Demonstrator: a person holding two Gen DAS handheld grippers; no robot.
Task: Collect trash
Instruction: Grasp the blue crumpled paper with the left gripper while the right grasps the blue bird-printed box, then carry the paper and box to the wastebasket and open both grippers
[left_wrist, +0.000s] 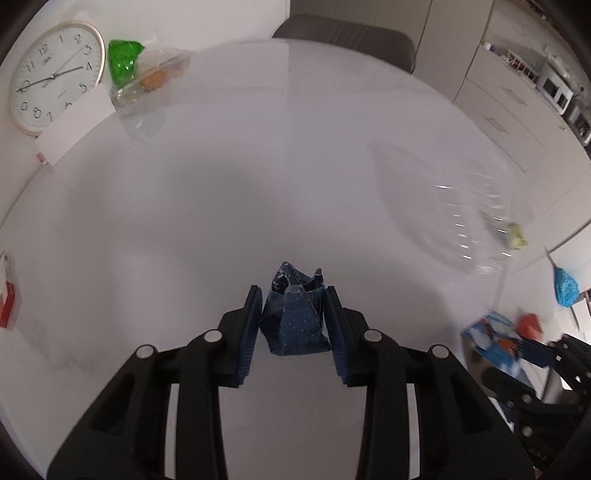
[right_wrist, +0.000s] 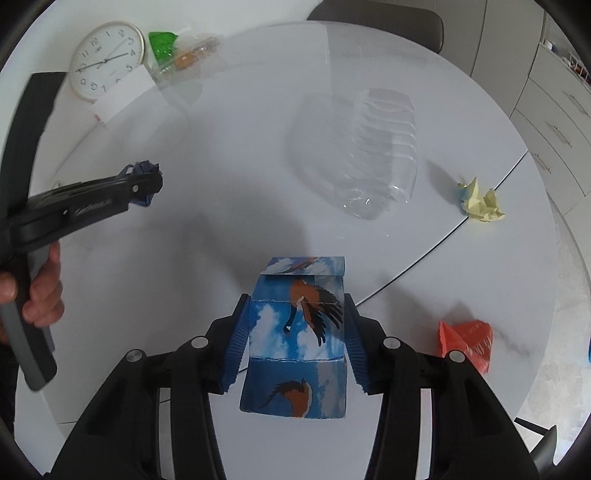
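Task progress, mid-collection. The left gripper (left_wrist: 291, 325) is clamped on a crumpled dark blue dotted wrapper (left_wrist: 295, 317), held above the white round table (left_wrist: 258, 177). The right gripper (right_wrist: 295, 332) grips a blue paper bag printed with flying geese (right_wrist: 299, 336), its fingers pressed against both sides (whether the bag serves as the trash receptacle is a judgement, not shown).

Still on the table in the right wrist view:
- clear ribbed plastic container (right_wrist: 369, 155), at 1 o'clock from the bag;
- crumpled yellow paper (right_wrist: 480, 201), at 2 o'clock;
- crumpled orange-red wrapper (right_wrist: 467, 341), at 3 o'clock, just beside the right gripper.

At 11 o'clock, near the far rim, lie a wall clock (right_wrist: 107, 59), a white card (right_wrist: 122, 94) and a clear bag with green and orange contents (right_wrist: 177, 51).

Judged state: one piece is in hand, not yet deposited; at least three pieces remain.
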